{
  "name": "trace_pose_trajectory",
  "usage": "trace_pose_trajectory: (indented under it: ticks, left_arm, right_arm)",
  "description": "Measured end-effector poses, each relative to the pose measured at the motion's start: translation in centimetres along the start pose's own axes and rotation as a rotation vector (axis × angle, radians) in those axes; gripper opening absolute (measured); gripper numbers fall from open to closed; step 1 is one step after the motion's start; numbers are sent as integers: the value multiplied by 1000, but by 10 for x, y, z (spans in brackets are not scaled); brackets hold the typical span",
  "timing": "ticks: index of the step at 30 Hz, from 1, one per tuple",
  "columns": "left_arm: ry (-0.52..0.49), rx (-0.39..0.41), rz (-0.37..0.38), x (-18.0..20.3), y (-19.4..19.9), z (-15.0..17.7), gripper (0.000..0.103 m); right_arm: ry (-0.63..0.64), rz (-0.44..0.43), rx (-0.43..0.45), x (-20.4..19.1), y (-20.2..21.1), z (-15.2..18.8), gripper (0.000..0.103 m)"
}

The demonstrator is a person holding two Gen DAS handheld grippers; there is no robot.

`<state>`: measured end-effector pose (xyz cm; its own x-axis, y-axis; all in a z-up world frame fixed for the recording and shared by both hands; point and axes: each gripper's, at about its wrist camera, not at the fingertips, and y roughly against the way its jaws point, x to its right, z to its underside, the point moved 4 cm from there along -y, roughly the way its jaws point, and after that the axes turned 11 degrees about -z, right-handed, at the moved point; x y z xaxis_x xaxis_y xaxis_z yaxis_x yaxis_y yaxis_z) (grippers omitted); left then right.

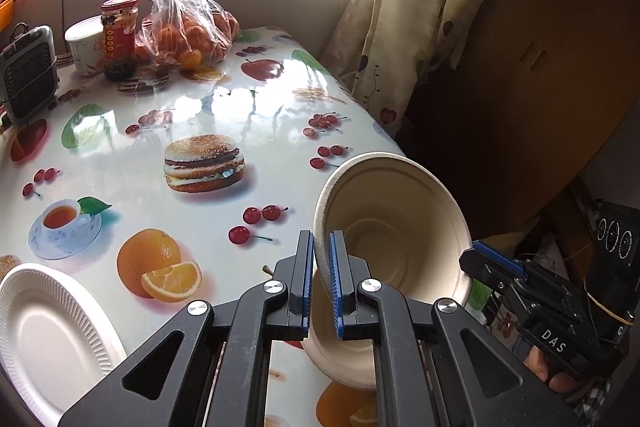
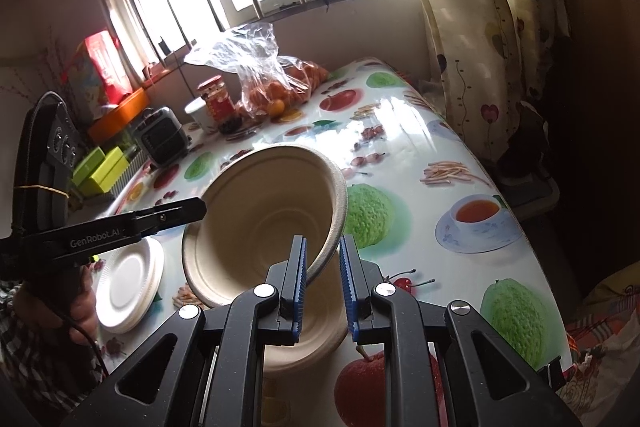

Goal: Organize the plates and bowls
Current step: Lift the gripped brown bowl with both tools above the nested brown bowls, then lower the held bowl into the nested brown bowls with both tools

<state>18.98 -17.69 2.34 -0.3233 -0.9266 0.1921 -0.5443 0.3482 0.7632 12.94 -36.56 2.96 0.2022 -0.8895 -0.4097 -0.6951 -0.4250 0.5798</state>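
Left gripper (image 1: 321, 277) clamps near rim of beige bowl (image 1: 394, 223); right gripper (image 2: 323, 285) pinches opposite rim. Bowl is tilted, lifted above another bowl (image 2: 312, 331), likely for nesting. White plates (image 2: 130, 287) lie left of bowl on table (image 1: 208, 107).

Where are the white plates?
The white plates sit stacked on the table's near-left part in the right wrist view, left of the beige bowl.

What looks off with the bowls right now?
The beige bowl is tipped on edge above the table, not flat. The left gripper and right gripper each pinch its rim on opposite sides. A second bowl sits nested under it. Nothing spilled.
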Motion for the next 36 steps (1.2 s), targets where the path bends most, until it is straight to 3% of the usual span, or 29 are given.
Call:
trace_pose_trajectory:
  ticks: [36]
  left_arm:
    - [11,-55,-1,-5,-5,31,8]
  right_arm:
    - [-27,7,-31,-4,0,33,18]
